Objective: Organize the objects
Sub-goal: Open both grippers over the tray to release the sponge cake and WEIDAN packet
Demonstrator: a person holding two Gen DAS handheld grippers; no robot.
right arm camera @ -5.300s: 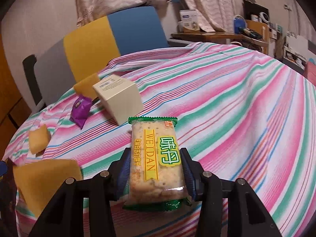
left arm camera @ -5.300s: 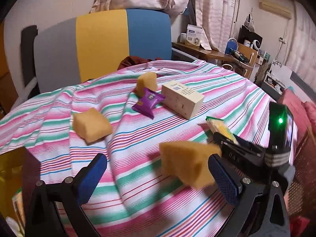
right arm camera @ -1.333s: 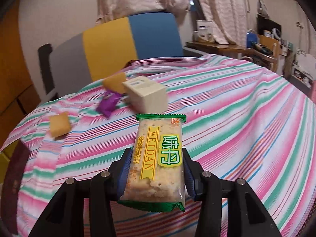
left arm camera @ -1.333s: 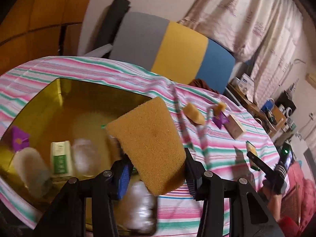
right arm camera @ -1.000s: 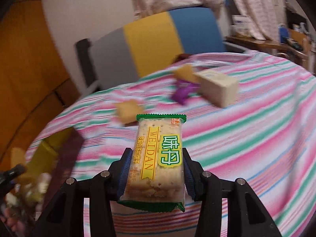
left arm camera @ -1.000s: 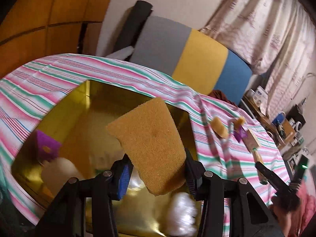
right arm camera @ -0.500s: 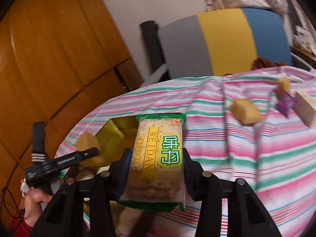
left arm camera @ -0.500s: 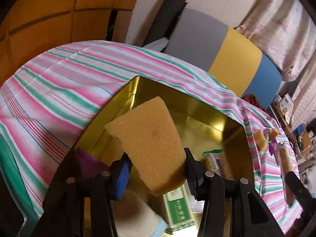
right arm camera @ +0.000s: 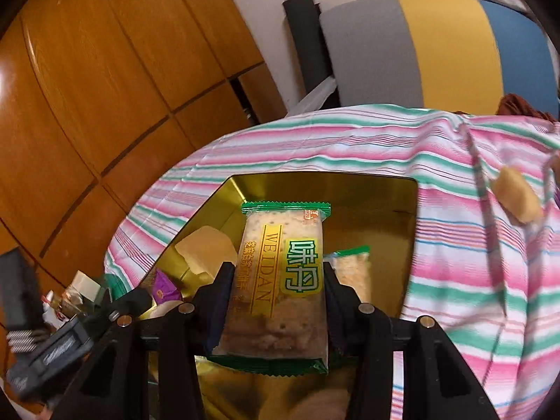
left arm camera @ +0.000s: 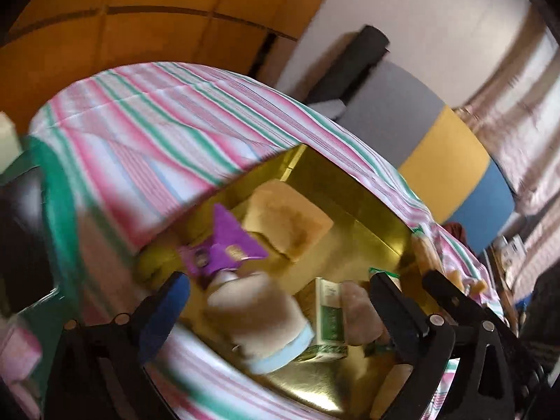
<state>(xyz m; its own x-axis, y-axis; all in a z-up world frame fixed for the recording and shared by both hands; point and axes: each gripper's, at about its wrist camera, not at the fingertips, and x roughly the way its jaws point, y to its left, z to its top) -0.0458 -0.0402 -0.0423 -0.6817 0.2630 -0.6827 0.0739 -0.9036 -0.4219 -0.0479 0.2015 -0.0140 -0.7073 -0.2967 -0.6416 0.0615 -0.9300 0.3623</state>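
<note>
1. The right gripper [right arm camera: 276, 301] has its jaws clamped on a cracker packet [right arm camera: 280, 290], held upright over the gold tray [right arm camera: 406, 231].
2. The packet is clear with green crimped ends; a yellow band down its left side reads "WEIDAN" in gold letters, and a yellow-green panel on its right carries two large green Chinese characters. A small red mark sits at its top right corner; its writing is too small to read.
3. The left gripper [left arm camera: 280, 301] has its jaws wide apart with nothing between them, above the near edge of the same tray [left arm camera: 378, 224].
4. A yellow sponge [left arm camera: 287, 220] lies inside the tray near its far left corner; from the right wrist camera it shows at the tray's left side [right arm camera: 206, 248].
5. A purple wrapper [left arm camera: 224, 245] lies just in front of the sponge, touching it; its print is blurred.
6. A small white-and-green box [left arm camera: 330, 318] stands in the tray between two pale, soft rounded items [left arm camera: 259, 318]; its green lettering cannot be read.
7. A second cracker packet [right arm camera: 351, 273] with a green top edge lies in the tray, just right of the held one.
8. The tray rests on the tabletop under a pink, green and white striped cloth [right arm camera: 465, 245].
9. Another sponge [right arm camera: 516, 199] lies on the cloth, well apart from the tray, to its right.
10. A chair back [right arm camera: 437, 52] in grey, yellow and blue stands behind the tabletop.
</note>
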